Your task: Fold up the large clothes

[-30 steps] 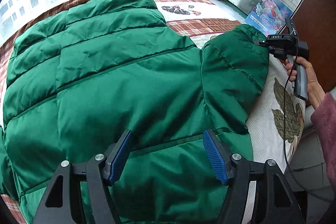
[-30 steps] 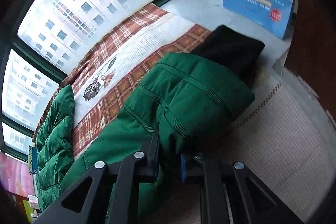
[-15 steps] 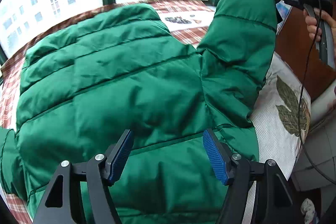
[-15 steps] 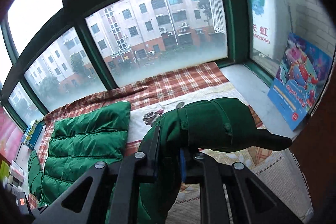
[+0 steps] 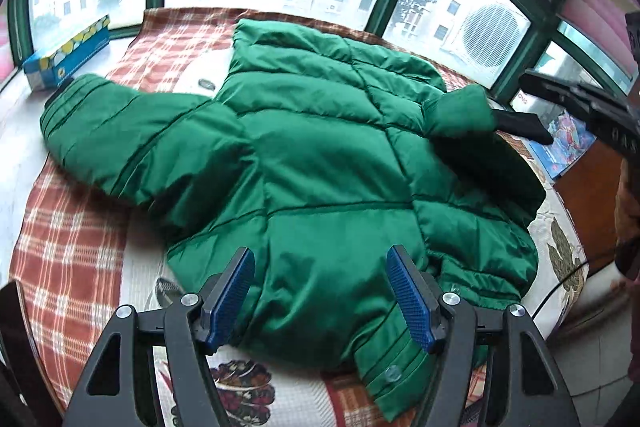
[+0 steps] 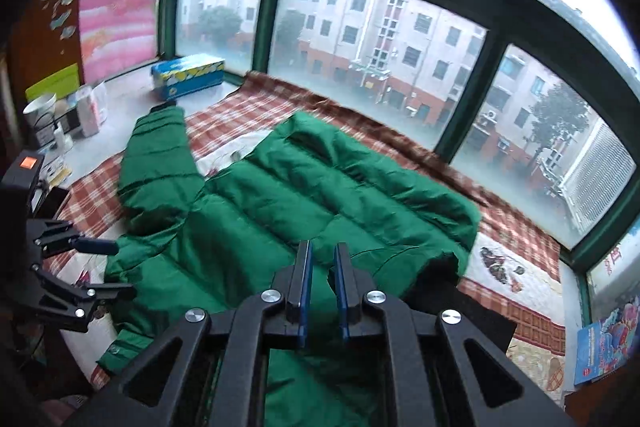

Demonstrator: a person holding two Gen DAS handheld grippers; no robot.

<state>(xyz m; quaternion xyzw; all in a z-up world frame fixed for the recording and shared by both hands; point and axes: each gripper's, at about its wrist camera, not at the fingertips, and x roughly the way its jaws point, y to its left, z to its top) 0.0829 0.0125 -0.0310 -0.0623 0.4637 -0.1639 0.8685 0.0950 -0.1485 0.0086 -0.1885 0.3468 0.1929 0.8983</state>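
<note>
Green puffer jacket [image 5: 320, 163] lies spread back-up on the plaid bedcover [image 5: 68, 259], directly ahead of and beneath both sets of fingers. Left gripper [image 5: 320, 299]: blue pads [image 5: 230, 295] stand wide apart above the hem, with fabric below them but not pinched. Right gripper [image 6: 322, 291]: fingers nearly together, clamped on a fold of jacket fabric; the right sleeve [image 5: 460, 111] lies folded across the back. Left sleeve [image 5: 120, 131] extends to the left of the left fingers, towards a blue tissue box [image 5: 66, 53] on the sill.
</note>
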